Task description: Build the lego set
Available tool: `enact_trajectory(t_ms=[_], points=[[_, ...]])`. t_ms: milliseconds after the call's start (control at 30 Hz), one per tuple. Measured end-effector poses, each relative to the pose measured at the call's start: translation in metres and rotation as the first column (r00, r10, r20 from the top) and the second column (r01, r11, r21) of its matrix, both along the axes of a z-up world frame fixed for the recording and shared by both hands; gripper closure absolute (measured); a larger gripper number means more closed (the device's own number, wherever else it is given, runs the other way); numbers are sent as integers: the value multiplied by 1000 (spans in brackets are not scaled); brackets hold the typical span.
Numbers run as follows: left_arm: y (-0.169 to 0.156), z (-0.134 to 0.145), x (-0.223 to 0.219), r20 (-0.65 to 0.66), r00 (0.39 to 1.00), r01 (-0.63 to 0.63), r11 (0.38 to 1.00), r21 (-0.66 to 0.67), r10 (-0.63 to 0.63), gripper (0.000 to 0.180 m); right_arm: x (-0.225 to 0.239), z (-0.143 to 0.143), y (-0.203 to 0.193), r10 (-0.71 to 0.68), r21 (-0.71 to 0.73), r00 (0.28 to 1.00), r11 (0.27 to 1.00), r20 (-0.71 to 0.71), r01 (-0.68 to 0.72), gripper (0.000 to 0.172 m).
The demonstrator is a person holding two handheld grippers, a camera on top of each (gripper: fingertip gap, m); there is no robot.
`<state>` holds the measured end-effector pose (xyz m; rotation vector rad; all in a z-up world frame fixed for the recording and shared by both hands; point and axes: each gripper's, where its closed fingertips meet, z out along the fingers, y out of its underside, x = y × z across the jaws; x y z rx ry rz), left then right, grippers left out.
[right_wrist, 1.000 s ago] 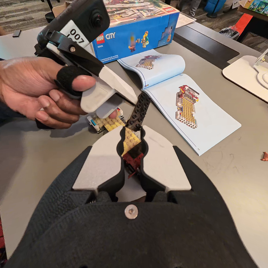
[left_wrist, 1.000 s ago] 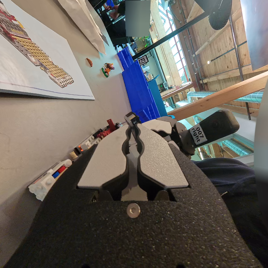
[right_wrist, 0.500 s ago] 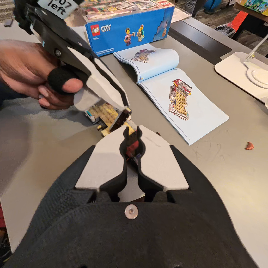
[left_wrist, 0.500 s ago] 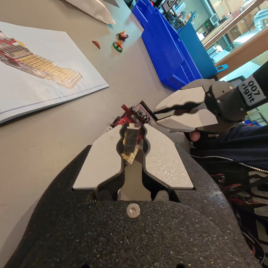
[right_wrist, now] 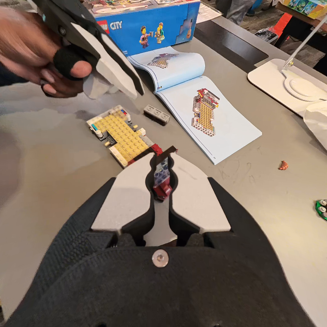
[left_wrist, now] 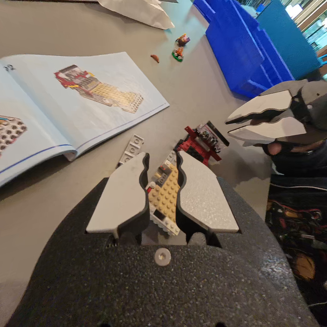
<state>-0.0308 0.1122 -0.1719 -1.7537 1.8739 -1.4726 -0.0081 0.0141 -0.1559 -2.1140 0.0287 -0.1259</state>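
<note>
- While the left gripper (left_wrist: 162, 155) hangs over the table (left_wrist: 53, 203) with its jaws wide apart and nothing between them, the tan brick build (left_wrist: 166, 194) lies flat below the gap, clear of both fingers.
- The right gripper (left_wrist: 227, 126) has its jaws at a narrow slit. Its tips sit just beside the black edge at the build's red end (left_wrist: 194, 146), and the left wrist view shows a sliver of table between them.
- A loose grey brick (right_wrist: 156, 115) rests between the build and the near edge of the open booklet (left_wrist: 88, 106), touching neither.
- The booklet's far page curls up against a blue box (right_wrist: 150, 26).
- Blue bins (left_wrist: 247, 53) wall off the side beyond the right gripper.
- Bare table opens on the build's left side and between the booklet's corner and a small brown piece (right_wrist: 283, 165).
- A white board (right_wrist: 274, 85) lies at the far right edge.
</note>
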Motion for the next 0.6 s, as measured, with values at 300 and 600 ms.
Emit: enact_trajectory(t_ms=[300, 600], points=[[23, -39, 10, -147, 981, 172, 901, 399, -122, 144, 26, 4, -6, -2, -10, 1000, 1000, 20, 2, 159], [14, -49, 20, -204, 964, 239, 890, 389, -170, 163, 33, -1, -4, 13, -15, 1000, 1000, -4, -13, 157]])
